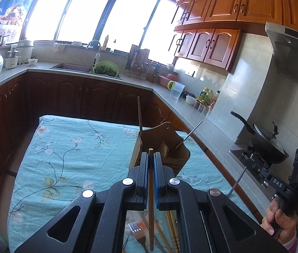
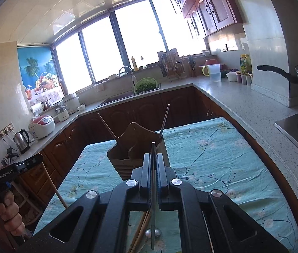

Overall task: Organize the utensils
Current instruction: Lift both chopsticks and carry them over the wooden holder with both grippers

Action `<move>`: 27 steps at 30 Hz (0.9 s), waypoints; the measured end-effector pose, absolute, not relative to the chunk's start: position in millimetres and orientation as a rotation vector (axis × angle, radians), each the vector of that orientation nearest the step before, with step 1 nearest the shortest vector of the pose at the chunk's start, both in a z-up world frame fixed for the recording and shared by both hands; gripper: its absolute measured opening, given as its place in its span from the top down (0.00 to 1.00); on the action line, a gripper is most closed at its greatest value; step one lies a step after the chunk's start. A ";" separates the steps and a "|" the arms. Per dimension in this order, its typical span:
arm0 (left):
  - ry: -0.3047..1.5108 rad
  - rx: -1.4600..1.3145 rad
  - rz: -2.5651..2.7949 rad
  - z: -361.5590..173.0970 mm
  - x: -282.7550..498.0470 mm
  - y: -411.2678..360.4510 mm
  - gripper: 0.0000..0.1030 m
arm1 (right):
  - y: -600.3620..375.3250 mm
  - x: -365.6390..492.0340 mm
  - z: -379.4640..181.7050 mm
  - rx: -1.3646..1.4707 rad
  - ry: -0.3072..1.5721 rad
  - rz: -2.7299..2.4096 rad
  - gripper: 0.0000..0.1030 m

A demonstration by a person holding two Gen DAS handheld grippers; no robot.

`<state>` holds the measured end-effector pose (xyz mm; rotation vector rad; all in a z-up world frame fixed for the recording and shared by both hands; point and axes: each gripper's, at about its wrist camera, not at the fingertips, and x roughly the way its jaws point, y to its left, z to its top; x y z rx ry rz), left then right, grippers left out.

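My left gripper (image 1: 151, 158) is shut on a brown wooden chopstick (image 1: 151, 200) that hangs down between its blue pads. My right gripper (image 2: 153, 158) is shut on a thin grey metal chopstick (image 2: 153, 206). Both are raised over the table, just short of the wooden utensil holder (image 1: 161, 141) (image 2: 136, 145). In the holder lean a wooden chopstick (image 1: 139, 113) and a metal one (image 1: 191, 131). Below the left gripper lie a fork (image 1: 137, 229) and several chopsticks (image 1: 171, 227) on the cloth. Under the right gripper lie a spoon (image 2: 146, 233) and wooden chopsticks (image 2: 141, 229).
The table wears a light blue floral cloth (image 1: 68, 147). A counter (image 2: 243, 103) runs along its right side, with a stove and a black pan (image 1: 269, 141). Dark cabinets and a sink (image 1: 73, 67) stand beyond the far edge. A person's hand (image 1: 279, 221) grips the right tool's handle.
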<state>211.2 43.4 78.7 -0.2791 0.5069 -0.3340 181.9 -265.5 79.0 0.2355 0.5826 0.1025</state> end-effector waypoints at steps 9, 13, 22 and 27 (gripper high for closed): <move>0.443 -0.299 -0.317 87.8 226.3 43.4 0.97 | -267.9 202.2 90.6 0.264 0.528 0.100 0.96; 0.392 -0.301 -0.305 95.4 241.6 39.3 0.97 | -268.0 218.4 101.1 0.274 0.484 0.095 0.96; 0.239 -0.311 -0.250 112.2 292.1 22.3 0.97 | -277.2 271.6 125.9 0.342 0.348 0.043 0.96; 0.201 -0.351 -0.197 94.4 332.4 11.9 0.97 | -280.3 304.9 115.8 0.366 0.331 0.025 0.96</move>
